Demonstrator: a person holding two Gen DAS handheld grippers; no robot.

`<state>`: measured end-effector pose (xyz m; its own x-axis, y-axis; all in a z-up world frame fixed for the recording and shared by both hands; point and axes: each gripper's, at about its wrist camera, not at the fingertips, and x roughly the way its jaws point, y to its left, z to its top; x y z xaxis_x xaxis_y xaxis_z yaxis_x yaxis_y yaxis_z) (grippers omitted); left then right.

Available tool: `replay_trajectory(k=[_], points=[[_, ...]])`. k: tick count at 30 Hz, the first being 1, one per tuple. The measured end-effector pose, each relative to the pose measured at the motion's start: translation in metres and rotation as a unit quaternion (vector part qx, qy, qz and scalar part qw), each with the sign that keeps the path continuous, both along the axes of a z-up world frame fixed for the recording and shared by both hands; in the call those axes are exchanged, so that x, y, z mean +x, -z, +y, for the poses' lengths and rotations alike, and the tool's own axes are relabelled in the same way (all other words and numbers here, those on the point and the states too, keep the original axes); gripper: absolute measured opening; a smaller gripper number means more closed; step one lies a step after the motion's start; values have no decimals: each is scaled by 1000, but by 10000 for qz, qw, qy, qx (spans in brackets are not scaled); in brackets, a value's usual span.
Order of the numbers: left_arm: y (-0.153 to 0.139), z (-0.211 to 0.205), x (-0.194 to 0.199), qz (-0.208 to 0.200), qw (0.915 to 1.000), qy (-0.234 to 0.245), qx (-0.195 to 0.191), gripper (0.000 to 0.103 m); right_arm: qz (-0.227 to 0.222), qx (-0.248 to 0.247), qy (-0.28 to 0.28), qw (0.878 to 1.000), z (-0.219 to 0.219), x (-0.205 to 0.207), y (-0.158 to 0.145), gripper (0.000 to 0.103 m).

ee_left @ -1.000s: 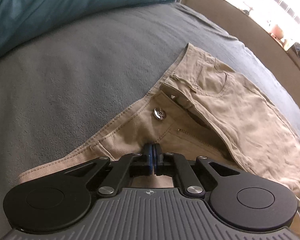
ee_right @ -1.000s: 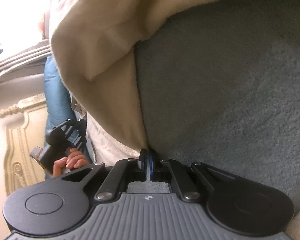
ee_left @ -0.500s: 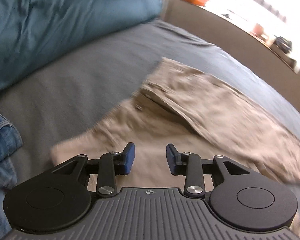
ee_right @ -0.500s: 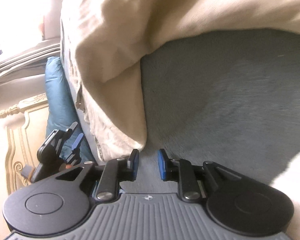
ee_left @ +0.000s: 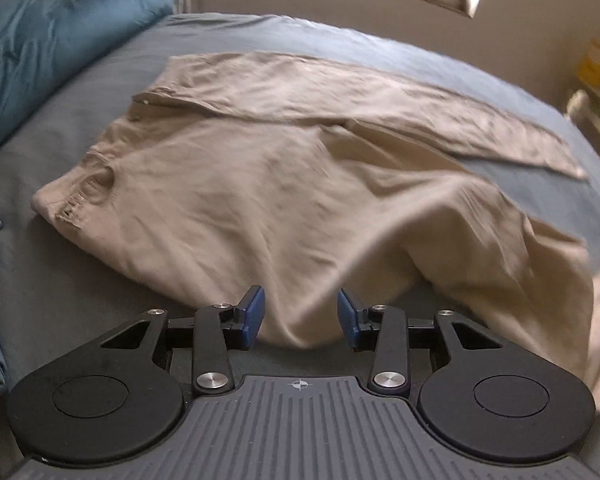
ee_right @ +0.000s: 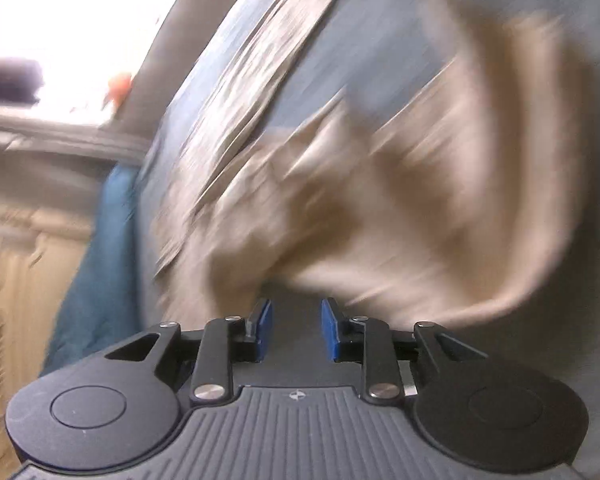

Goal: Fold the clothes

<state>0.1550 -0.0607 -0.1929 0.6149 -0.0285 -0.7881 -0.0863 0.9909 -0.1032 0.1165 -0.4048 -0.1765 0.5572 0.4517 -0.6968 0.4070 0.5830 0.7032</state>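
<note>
Both jaws just opened. Left hand-held gripper (ee_left: 300, 316) and right hand-held gripper (ee_right: 296, 330) hold nothing. Trousers (ee_left: 260, 184) lie half-folded on bed (ee_left: 80, 92).

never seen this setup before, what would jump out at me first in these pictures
The beige trousers dominate, spread rumpled across the grey bed cover, one leg stretching away to the right. At the bottom of the view sits the left gripper, its blue pads apart with nothing pinched between them; its jaws have just been opening. A teal pillow lies at the far left, and the right wrist view is mostly motion blur.
</note>
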Motion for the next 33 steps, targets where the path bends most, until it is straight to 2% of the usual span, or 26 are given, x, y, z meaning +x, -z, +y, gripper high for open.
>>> replay_trajectory(k=[3, 5, 7, 11, 12, 15, 22, 29, 33], points=[[4, -4, -7, 92, 9999, 52, 57, 41, 284, -379, 705, 9964, -51, -21, 5, 42], [6, -1, -8, 131, 9999, -1, 21, 41, 508, -388, 1132, 9915, -74, -29, 18, 45], [8, 1, -10, 152, 9999, -73, 7, 42, 705, -144, 1525, 9857, -89, -33, 35, 46], [17, 1, -12, 176, 9997, -182, 16, 42, 1053, 506, 2160, 9694, -97, -42, 71, 62], [21, 0, -12, 213, 9995, -210, 39, 42, 1134, 633, 2246, 9658, -97, -44, 79, 63], [31, 1, -14, 303, 9991, -283, 55, 42, 1181, 862, 2378, 9602, -95, -49, 95, 63], [46, -3, -23, 279, 9992, -165, 242, 45, 1201, 905, 2452, 9577, -93, -44, 108, 64], [48, 3, -25, 220, 9996, -123, 100, 51, 1172, 753, 2446, 9596, -90, -44, 99, 66], [50, 1, -29, 145, 9997, -21, 194, 52, 1191, 679, 2453, 9597, -88, -42, 94, 66]])
